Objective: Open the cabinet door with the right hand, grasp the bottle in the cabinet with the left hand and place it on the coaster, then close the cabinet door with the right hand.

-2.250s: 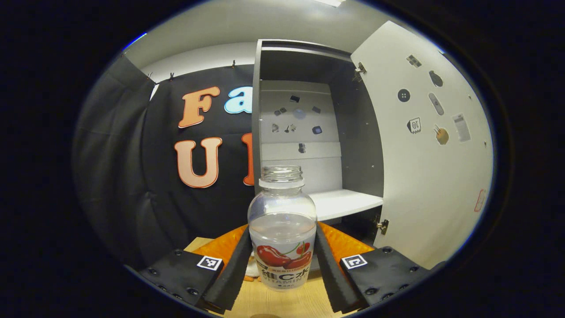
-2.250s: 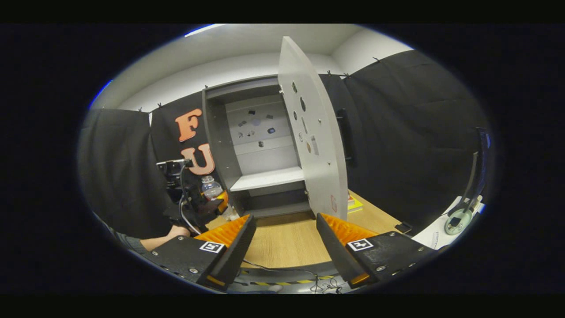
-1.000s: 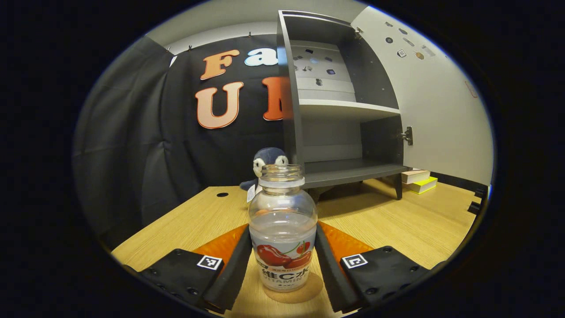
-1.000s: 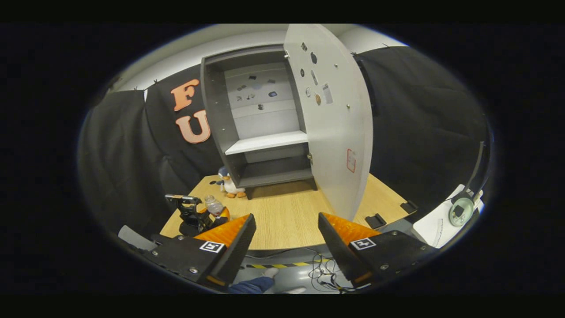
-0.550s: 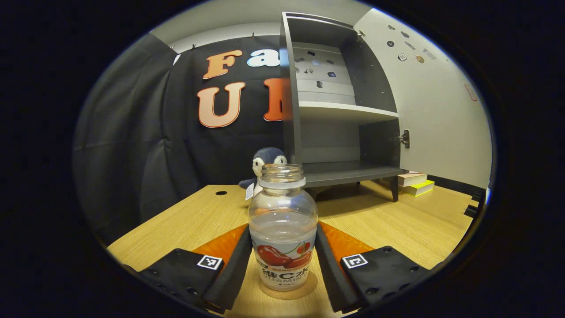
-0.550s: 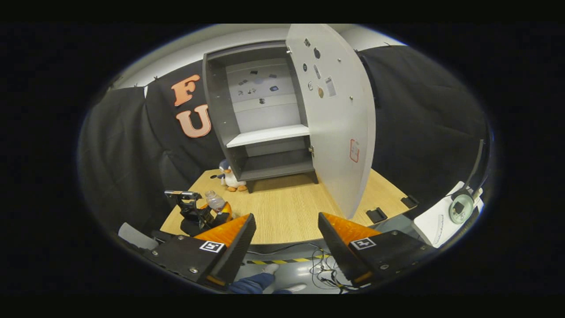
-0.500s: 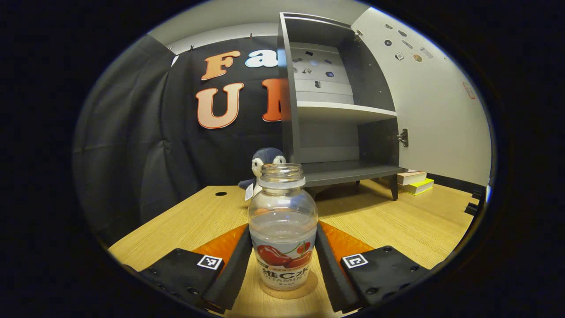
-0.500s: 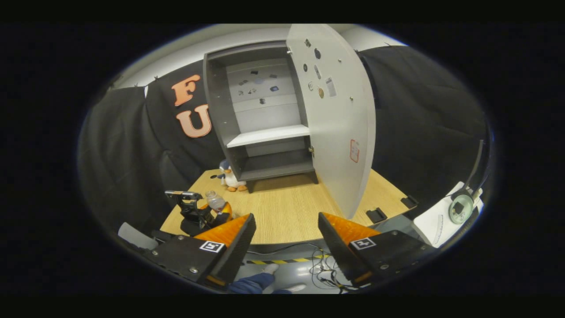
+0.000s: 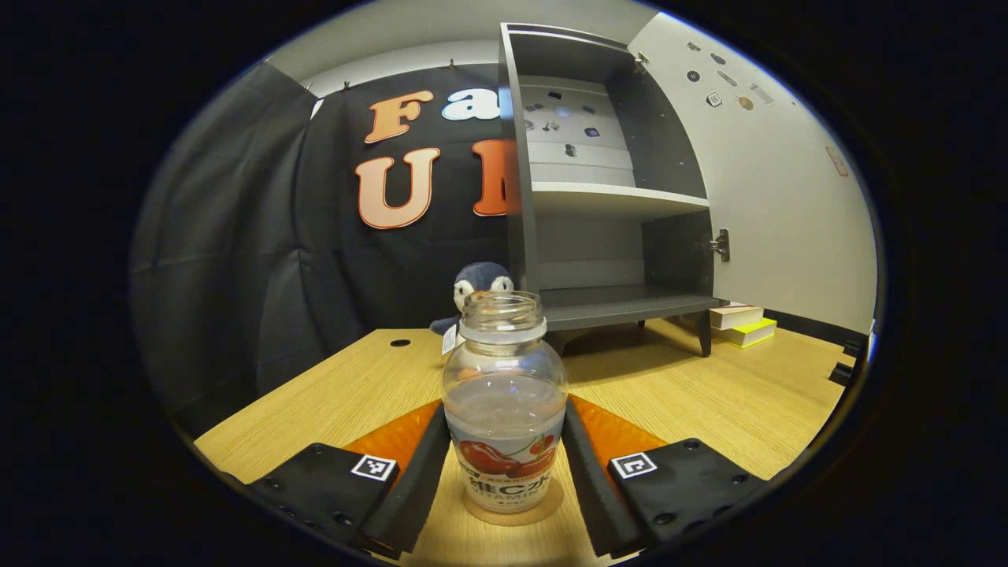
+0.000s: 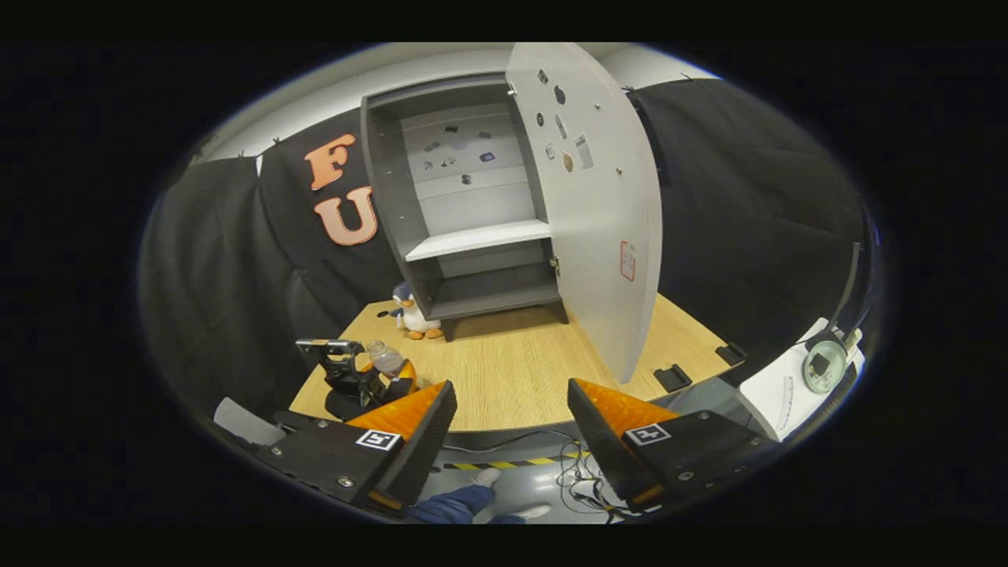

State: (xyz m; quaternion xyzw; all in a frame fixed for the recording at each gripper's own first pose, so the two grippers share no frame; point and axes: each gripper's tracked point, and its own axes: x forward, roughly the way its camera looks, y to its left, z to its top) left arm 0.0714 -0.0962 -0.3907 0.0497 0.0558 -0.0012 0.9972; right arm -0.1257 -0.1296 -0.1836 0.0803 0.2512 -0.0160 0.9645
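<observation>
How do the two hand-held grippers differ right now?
The left hand-held gripper sits low at the table, its fingers flanking the bottle on the coaster; whether they press it is unclear. The right hand-held gripper is open, holds nothing and hangs off the table's front edge, facing the open cabinet door. Both point toward the cabinet.

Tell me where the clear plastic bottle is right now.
In the left gripper view, the clear plastic bottle stands upright on the round cork coaster on the wooden table, between the left gripper fingers, in front of the plush penguin.
</observation>
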